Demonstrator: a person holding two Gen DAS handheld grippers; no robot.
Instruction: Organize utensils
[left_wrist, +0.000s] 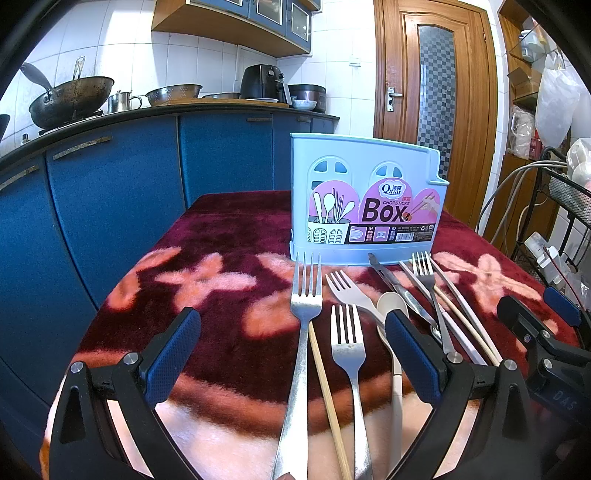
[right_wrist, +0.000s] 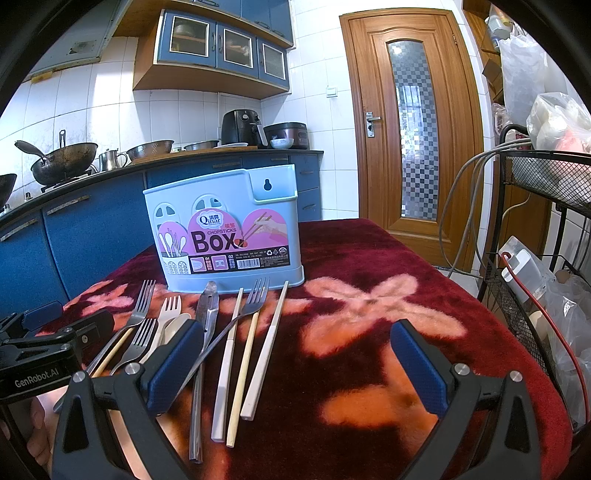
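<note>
Utensils laid out before chopsticks box, both grippers spread

Utensils lie in a loose row on the blanket, handles toward the cameras, tips toward the far side. From the left: a long steel fork (left_wrist: 301, 354), a bamboo chopstick (left_wrist: 328, 398) just beside and partly under it, a shorter steel fork (left_wrist: 349, 354), a cream plastic fork (left_wrist: 351, 293), a cream spoon (left_wrist: 392, 306). Further right: metal tongs (right_wrist: 205, 321), a dark-handled fork (right_wrist: 255, 299) lying slantwise across a white chopstick (right_wrist: 226, 365), a pale bamboo chopstick (right_wrist: 242, 373), and another white chopstick (right_wrist: 267, 343).

Pale blue chopsticks box (right_wrist: 225, 236) stands upright just beyond the tips, pink label facing near. Whether anything is inside cannot be seen.

Left gripper (left_wrist: 291, 354) sits low over the left forks, jaws spread wide, nothing between them gripped. Right gripper (right_wrist: 295, 365) hovers to the right of the row, jaws likewise spread; its left finger (right_wrist: 177, 362) overlaps the spoon and tongs in view, contact uncertain.

Fuzzy maroon blanket (right_wrist: 369, 258) with pink flowers covers the table. Far left, blue cabinets (left_wrist: 110, 199) and a counter carrying a wok (left_wrist: 70, 99). Far right, a wooden door (right_wrist: 406, 122) and a wire rack (right_wrist: 535, 177).
</note>
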